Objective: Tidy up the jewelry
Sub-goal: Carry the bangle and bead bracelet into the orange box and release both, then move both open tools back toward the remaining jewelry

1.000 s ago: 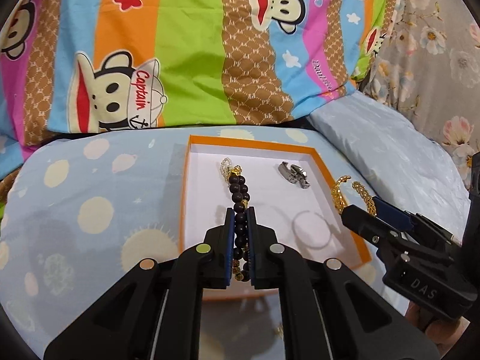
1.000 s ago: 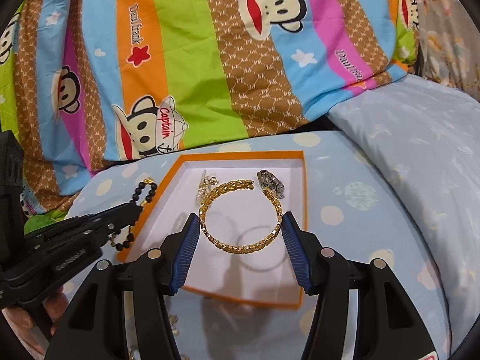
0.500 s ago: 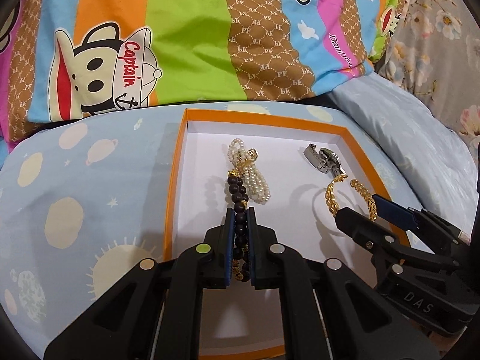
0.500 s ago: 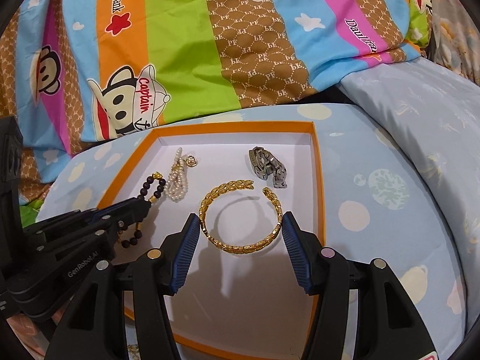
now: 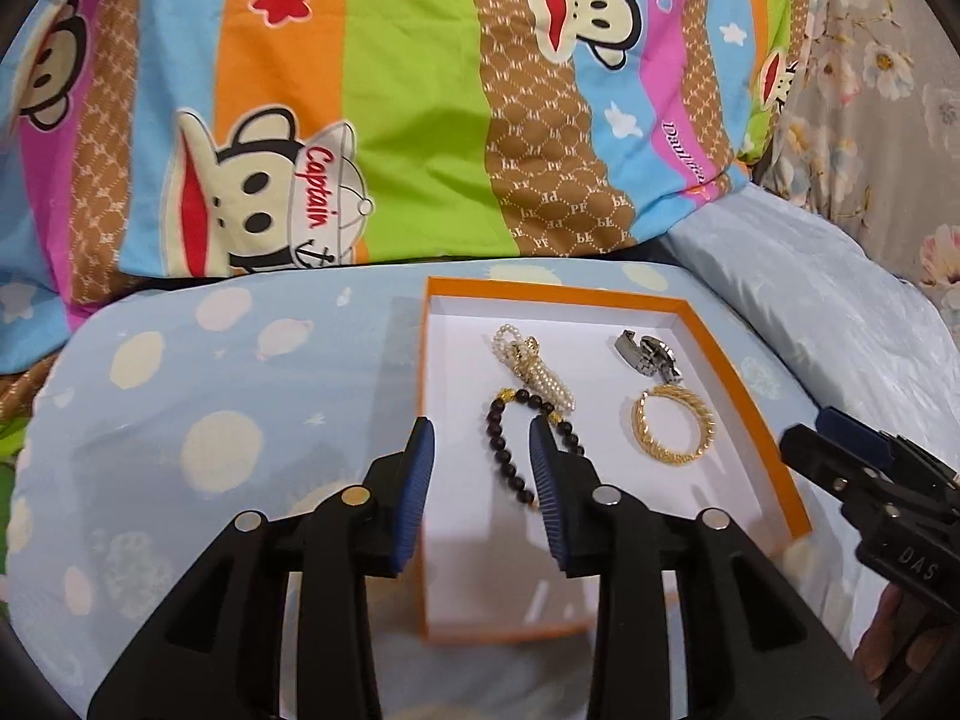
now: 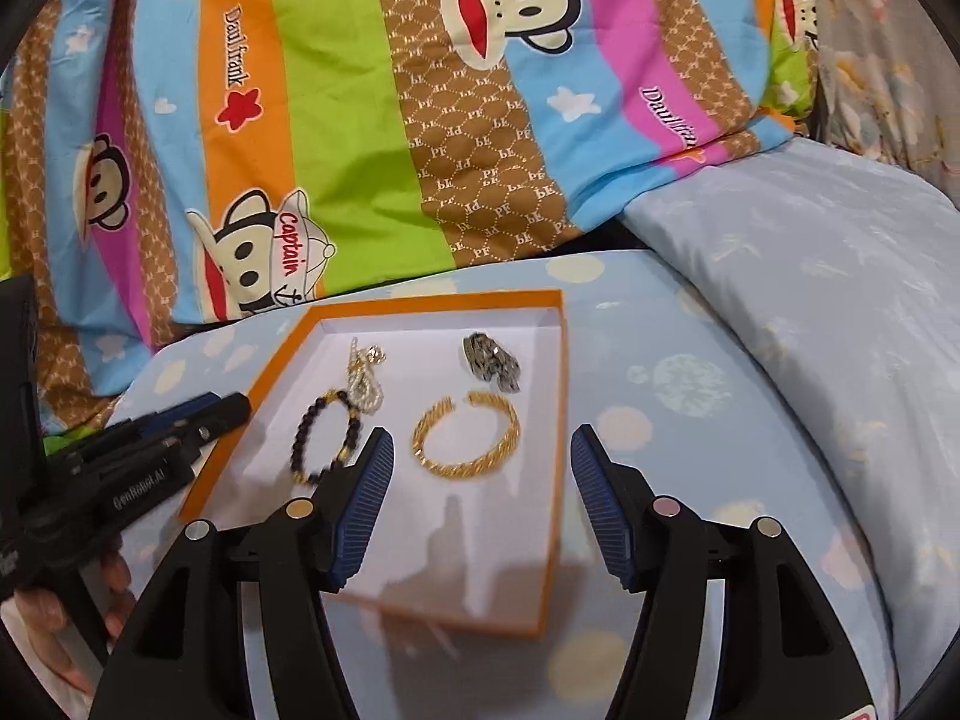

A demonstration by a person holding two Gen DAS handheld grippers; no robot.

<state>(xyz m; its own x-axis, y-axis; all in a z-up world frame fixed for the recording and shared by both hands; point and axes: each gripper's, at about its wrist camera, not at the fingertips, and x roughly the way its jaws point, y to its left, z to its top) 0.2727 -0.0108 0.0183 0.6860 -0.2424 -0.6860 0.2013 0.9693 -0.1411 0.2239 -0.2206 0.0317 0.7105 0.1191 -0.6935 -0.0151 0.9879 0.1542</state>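
An orange-rimmed white box (image 5: pixel 738 354) (image 6: pixel 555 414) lies on the blue bedding. In it lie a dark bead bracelet (image 5: pixel 510 450) (image 6: pixel 312 438), a pearl strand (image 5: pixel 534 369) (image 6: pixel 366 387), a gold open bangle (image 5: pixel 675 426) (image 6: pixel 468 441) and a silver clasp piece (image 5: pixel 648 354) (image 6: pixel 492 357). My left gripper (image 5: pixel 480 438) is open and empty above the bead bracelet. My right gripper (image 6: pixel 480 450) is open and empty above the gold bangle; it also shows at the box's right in the left wrist view (image 5: pixel 840 456).
A striped cartoon-monkey pillow (image 5: pixel 384 108) (image 6: pixel 420 120) stands behind the box. A pale blue pillow (image 6: pixel 810 276) lies at the right. The box rests on spotted light blue bedding (image 5: pixel 210 396).
Both grippers opened and pulled back. The bead bracelet left the left gripper and the gold bangle left the right gripper; both now lie in the box.
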